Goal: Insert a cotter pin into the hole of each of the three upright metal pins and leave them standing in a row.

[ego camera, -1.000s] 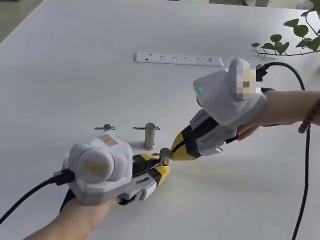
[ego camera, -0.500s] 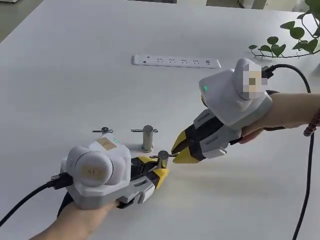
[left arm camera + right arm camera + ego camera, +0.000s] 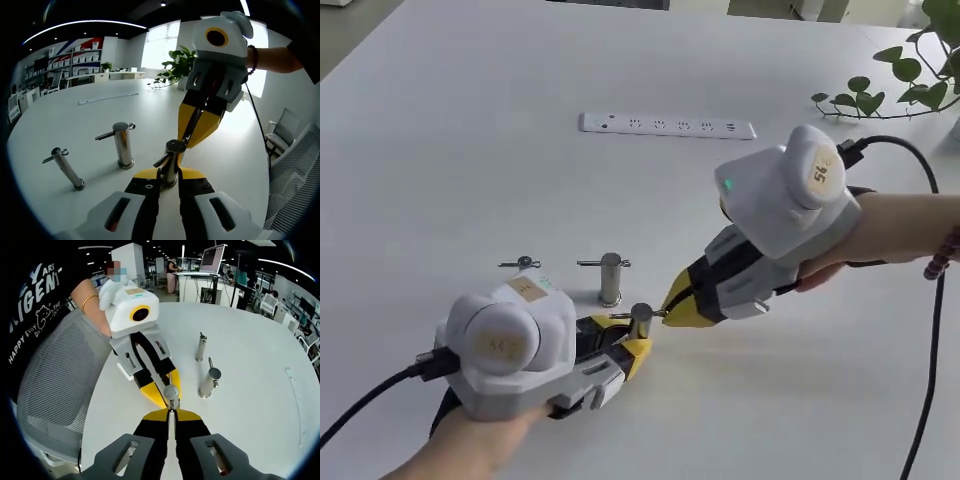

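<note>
Since a second ago the right gripper [image 3: 670, 311] has backed slightly off the near pin [image 3: 641, 317]; its tip was up against the pin then, and a short bit of cotter [image 3: 660, 313] shows between them now. The left gripper [image 3: 635, 346] has stayed on the pin throughout.

Just below the centre of the head view, the near pin stands upright on the white table [image 3: 470, 130]. The left gripper's yellow-tipped jaws are closed on its lower part, one on each side. The right gripper comes in from the right of the frame with its jaws pressed together, pinching the thin cotter at the height of the pin's head. In the left gripper view a stub of that cotter sticks out of the pin on the side away from the right gripper, so it passes through the hole.

The middle pin [image 3: 610, 280] stands upright just above and left of the near one, with its own cotter crosswise through the top. The far pin [image 3: 526, 264] is further left, apart from both grippers, with a ring-ended cotter at its head; in the left gripper view it looks tilted.

A power strip [image 3: 668, 126] lies toward the top of the head view, and a plant [image 3: 885, 90] trails in at the upper right.
</note>
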`<state>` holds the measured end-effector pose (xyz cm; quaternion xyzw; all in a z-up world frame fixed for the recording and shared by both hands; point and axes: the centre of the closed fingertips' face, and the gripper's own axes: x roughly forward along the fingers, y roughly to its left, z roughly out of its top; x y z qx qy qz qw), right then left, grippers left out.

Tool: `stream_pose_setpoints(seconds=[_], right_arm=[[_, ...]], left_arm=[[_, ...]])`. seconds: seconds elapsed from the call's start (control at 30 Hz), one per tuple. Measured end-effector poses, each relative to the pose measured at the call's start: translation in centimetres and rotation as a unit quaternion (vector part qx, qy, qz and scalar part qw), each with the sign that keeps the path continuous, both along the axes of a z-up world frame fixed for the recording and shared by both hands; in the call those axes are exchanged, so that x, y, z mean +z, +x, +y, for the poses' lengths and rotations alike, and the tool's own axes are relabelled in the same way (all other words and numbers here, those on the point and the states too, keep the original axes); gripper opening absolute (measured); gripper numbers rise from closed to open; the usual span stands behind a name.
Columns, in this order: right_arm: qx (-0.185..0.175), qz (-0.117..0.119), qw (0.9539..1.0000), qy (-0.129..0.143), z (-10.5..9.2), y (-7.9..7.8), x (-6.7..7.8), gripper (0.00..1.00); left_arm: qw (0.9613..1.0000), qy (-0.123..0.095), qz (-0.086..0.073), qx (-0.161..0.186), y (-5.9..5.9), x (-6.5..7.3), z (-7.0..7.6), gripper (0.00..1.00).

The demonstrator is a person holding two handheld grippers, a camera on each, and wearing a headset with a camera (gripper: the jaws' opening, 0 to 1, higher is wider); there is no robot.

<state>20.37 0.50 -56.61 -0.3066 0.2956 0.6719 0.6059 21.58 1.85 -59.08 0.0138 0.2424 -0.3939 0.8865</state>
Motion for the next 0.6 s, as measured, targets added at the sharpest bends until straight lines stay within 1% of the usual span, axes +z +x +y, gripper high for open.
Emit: stream_pose_setpoints(seconds=[0.33, 0.4, 0.43, 0.47, 0.5, 0.57, 0.6], right_arm=[[0.004, -0.003, 1.0000, 0.004, 1.1, 0.0, -0.2, 0.00], [0.004, -0.002, 1.0000, 0.006, 1.1, 0.0, -0.1, 0.00], [-0.001, 0.000, 1.0000, 0.006, 1.2, 0.0, -0.2, 0.00], [-0.003, 0.002, 1.0000, 0.008, 1.2, 0.0, -0.1, 0.00], [-0.003, 0.003, 1.0000, 0.009, 1.3, 0.0, -0.1, 0.00], [-0.004, 0.003, 1.0000, 0.007, 1.4, -0.1, -0.1, 0.03], [-0.006, 0.005, 0.9999, 0.007, 1.3, -0.2, -0.1, 0.06]], left_arm=[[1.0000, 0.000, 0.002, -0.001, 0.0, 0.0, 0.0, 0.12], [1.0000, -0.003, 0.008, 0.004, 0.0, -0.1, 0.1, 0.12], [0.9999, -0.002, 0.015, 0.006, 0.0, -0.1, 0.1, 0.13], [0.9998, 0.001, 0.020, 0.008, -0.1, -0.3, 0.2, 0.14], [0.9997, 0.004, 0.019, 0.011, 0.0, -0.4, 0.3, 0.19], [0.9998, 0.006, 0.016, 0.009, 0.1, -0.3, 0.5, 0.28], [0.9998, 0.006, 0.015, 0.006, 0.0, -0.2, 0.6, 0.28]])
